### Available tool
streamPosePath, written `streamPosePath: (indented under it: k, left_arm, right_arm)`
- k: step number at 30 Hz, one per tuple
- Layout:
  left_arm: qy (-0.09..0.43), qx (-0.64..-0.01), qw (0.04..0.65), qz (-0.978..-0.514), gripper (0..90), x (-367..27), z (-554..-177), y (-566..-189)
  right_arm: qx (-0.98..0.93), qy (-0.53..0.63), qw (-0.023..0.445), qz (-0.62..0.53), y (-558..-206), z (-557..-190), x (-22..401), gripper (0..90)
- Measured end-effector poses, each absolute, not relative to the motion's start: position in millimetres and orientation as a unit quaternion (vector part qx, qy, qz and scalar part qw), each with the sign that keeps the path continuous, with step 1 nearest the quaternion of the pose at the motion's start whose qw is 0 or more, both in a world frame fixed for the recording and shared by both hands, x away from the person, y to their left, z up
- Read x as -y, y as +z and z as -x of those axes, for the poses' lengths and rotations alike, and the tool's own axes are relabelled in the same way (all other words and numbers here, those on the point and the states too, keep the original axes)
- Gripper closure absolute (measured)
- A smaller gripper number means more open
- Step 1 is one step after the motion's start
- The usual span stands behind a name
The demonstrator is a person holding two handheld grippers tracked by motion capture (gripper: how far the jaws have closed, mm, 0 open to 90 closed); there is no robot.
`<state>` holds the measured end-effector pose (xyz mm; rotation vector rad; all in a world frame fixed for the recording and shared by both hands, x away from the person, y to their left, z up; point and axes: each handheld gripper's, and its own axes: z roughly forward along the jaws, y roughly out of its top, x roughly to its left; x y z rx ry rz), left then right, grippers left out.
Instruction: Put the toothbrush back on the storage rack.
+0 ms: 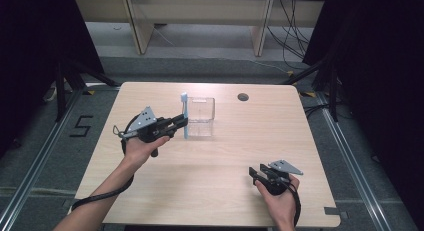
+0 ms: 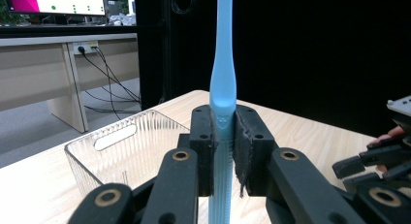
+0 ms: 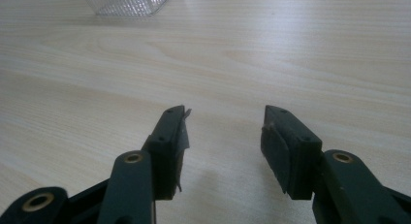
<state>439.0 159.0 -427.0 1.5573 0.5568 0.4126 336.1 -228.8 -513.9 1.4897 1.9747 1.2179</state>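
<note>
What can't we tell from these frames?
- Toothbrush head: cut off by the top edge in the left gripper view; too small in the high view to see bristles.
- Toothbrush lower end: hidden behind the left gripper in its own view.
- Clear box contents: too small in the high view; cropped by the top edge in the right gripper view, beyond the open right gripper.

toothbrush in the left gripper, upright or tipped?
Upright. The toothbrush stands vertical with its head up, clamped between the left gripper's jaws, beside the clear box, not in it.
</note>
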Motion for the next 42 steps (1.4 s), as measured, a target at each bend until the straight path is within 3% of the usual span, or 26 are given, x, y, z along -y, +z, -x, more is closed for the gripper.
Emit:
streamPosePath:
  k: [3, 5, 6, 12, 42]
  left_arm:
    - [0.182, -0.248, 0.664, -0.681, 78.4, -159.3, -442.4, -425.3]
    - [0.184, -0.246, 0.666, -0.680, 78.4, -159.1, -444.2, -423.8]
    - [0.187, -0.246, 0.667, -0.679, 78.4, -158.8, -445.1, -423.2]
    - [0.187, -0.248, 0.671, -0.673, 78.4, -158.8, -451.2, -422.1]
    - [0.200, -0.259, 0.686, -0.650, 78.4, -150.7, -475.2, -410.0]
  right_arm:
    - [-0.704, 0.429, 0.195, -0.532, -513.5, -335.9, 228.6, 51.8]
    - [-0.688, 0.432, 0.175, -0.556, -512.8, -333.2, 224.7, 51.8]
    - [-0.704, 0.425, 0.194, -0.535, -513.1, -335.4, 228.5, 51.8]
    - [-0.695, 0.432, 0.178, -0.547, -513.5, -334.2, 225.9, 51.8]
    - [-0.700, 0.433, 0.192, -0.534, -516.5, -335.5, 227.3, 50.3]
